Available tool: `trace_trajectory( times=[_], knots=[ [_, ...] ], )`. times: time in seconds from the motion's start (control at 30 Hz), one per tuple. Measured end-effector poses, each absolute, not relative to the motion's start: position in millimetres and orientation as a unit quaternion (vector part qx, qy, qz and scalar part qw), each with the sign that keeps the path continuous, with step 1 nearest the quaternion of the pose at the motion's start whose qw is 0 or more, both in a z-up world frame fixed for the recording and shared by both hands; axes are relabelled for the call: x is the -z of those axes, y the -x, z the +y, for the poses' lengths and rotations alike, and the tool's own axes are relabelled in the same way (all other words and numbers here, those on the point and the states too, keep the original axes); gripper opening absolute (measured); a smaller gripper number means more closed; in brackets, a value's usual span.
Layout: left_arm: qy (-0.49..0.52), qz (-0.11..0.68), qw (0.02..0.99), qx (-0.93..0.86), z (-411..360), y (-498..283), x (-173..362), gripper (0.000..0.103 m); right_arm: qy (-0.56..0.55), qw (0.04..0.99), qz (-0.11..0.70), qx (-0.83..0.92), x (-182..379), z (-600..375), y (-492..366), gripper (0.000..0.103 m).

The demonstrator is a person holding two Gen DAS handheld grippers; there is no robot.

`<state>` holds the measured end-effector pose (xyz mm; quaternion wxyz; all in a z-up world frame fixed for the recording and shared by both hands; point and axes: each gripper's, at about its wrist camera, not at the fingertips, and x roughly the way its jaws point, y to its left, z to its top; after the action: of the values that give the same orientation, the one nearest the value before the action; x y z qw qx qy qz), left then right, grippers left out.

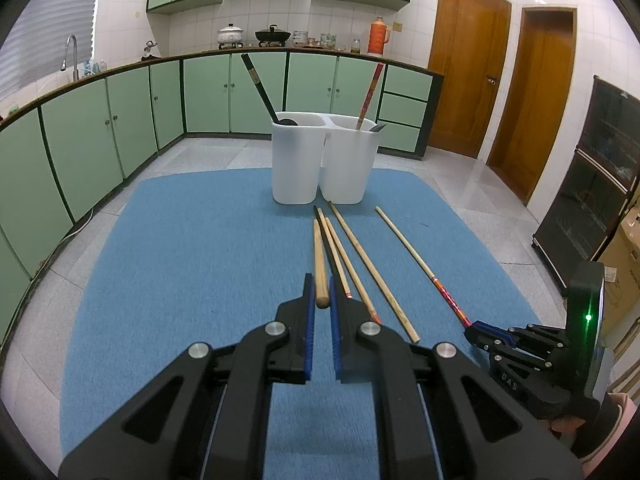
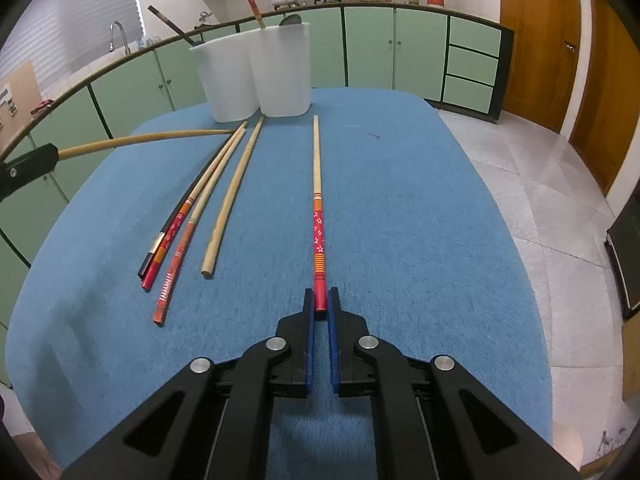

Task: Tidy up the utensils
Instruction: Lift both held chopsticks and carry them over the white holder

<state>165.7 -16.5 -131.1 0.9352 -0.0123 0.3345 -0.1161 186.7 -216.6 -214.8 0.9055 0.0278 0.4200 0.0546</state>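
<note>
A white two-compartment holder stands at the far side of the blue mat; it holds a black chopstick, a red chopstick and spoons. My left gripper is shut on the butt end of a plain wooden chopstick, seen lifted in the right wrist view. My right gripper is shut on the red end of a red-patterned chopstick that lies pointing at the holder; this gripper also shows in the left wrist view. Several more chopsticks lie between them.
The blue mat covers the table. Green kitchen cabinets curve round the back and left. Wooden doors and a dark cabinet stand at the right.
</note>
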Motion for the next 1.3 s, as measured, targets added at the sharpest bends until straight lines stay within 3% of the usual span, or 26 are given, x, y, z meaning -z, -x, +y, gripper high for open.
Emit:
trace_trajectory(
  times=[0.33,0.73,1.3],
  knots=[
    [0.014,0.321,0.94,0.116,-13.0,-164.0,121.1,0.006,-0.015,0.906,0.418,-0.055,197.6,-214.8,-184.8,0.006],
    [0.026,0.241,0.962,0.128,-8.2,-168.9,52.8,0.006,0.018,0.942,0.326,-0.076,73.8,-226.2,-182.5,0.006],
    [0.038,0.199,0.971,0.127,-5.2,-194.4,15.5,0.006,-0.01,0.947,0.296,-0.124,-2.9,-243.6,-217.4,0.006]
  ],
)
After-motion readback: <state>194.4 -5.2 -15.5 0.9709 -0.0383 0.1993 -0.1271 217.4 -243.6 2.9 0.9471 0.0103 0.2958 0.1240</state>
